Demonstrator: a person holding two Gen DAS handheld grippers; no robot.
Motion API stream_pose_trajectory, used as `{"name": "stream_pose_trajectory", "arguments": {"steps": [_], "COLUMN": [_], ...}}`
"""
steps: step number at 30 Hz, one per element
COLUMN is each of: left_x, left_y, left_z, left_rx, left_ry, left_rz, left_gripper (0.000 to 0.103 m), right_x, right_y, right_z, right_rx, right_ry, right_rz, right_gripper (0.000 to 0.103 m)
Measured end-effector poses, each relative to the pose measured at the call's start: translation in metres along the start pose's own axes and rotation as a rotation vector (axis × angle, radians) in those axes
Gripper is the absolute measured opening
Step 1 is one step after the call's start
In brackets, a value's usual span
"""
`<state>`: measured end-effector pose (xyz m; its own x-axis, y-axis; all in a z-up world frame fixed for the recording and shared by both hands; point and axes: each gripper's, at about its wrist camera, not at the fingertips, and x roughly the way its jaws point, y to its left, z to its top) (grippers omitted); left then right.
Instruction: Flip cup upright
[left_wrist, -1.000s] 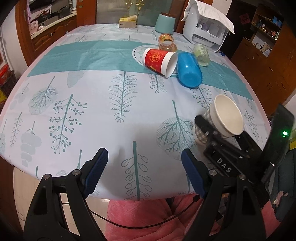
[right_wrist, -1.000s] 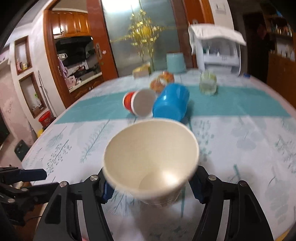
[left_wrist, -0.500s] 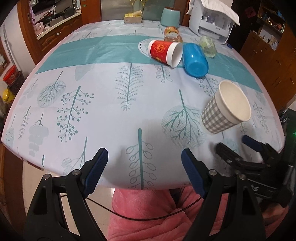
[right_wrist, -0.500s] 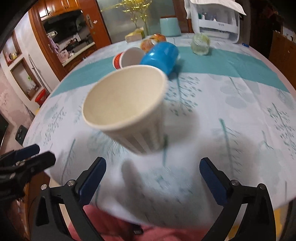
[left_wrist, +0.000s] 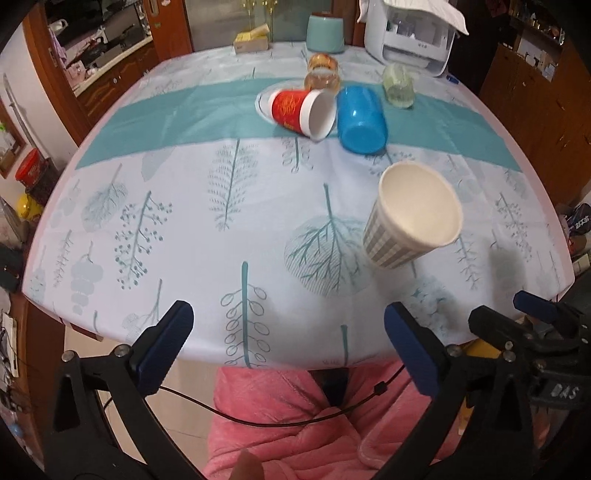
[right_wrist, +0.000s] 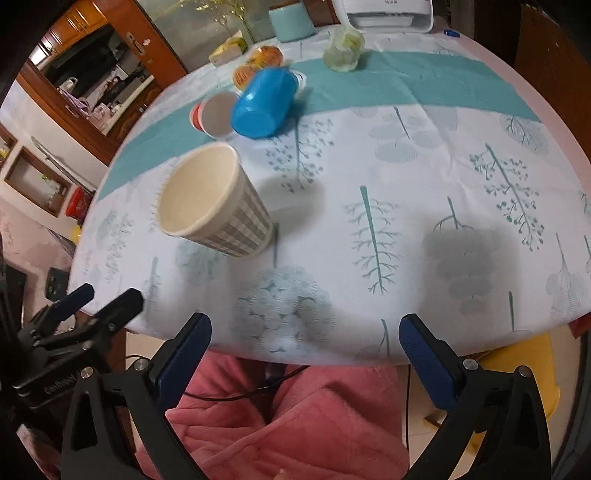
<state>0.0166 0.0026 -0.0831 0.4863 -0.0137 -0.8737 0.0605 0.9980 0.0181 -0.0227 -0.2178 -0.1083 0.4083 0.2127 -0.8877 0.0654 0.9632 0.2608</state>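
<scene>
Right gripper (right_wrist: 304, 343) was spread and empty; left gripper (left_wrist: 288, 332) likewise; checked paper cup (right_wrist: 214, 203) stood upright on my tablecloth (right_wrist: 406, 166).

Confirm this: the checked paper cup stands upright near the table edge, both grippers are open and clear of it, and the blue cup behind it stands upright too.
One detail is wrong. The blue cup lies on its side beside the red cup, as the left wrist view shows. The rest holds: the checked paper cup stands upright, and the left gripper and right gripper are open and clear of it.
</scene>
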Motion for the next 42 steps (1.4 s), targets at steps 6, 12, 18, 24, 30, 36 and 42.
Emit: {"name": "stream_pose_trajectory", "arguments": {"steps": [6,12,18,24,30,36,42], "left_x": [-0.023,-0.029,-0.029,-0.028,-0.031,-0.030,-0.033], "left_y": [-0.001,0.007,0.008,0.012,0.011,0.010,0.007], "left_z": [0.008,0.007,0.006,0.002,0.002,0.002,0.003], "left_rx": [-0.009,-0.064,-0.072,-0.086,-0.080,-0.079,-0.074], "left_ry": [-0.055,-0.067,-0.076,-0.071,-0.080,-0.082,-0.098], "left_rz": [0.035,-0.006,0.027,0.033,0.055,0.056,0.062], "left_gripper": [0.103,0.103,0.102,0.102,0.102,0.102,0.102], "right_x": [-0.034,-0.049,-0.044,-0.040,-0.038,-0.039,-0.042], "right_y": [0.025,0.040,0.044,0.047,0.048,0.047,0.045], "right_z": [0.010,0.015,0.013,0.011,0.010,0.010,0.010], "right_rx": [-0.037,-0.054,-0.067,-0.078,-0.082,-0.083,-0.085], "right_ry": [-0.072,-0.134,-0.118,-0.118,-0.118,-0.120,-0.134], "right_rz": [0.021,-0.036,-0.026,-0.030,-0.022,-0.022,-0.025], "right_gripper": [0.103,0.103,0.103,0.103,0.103,0.103,0.103]}}
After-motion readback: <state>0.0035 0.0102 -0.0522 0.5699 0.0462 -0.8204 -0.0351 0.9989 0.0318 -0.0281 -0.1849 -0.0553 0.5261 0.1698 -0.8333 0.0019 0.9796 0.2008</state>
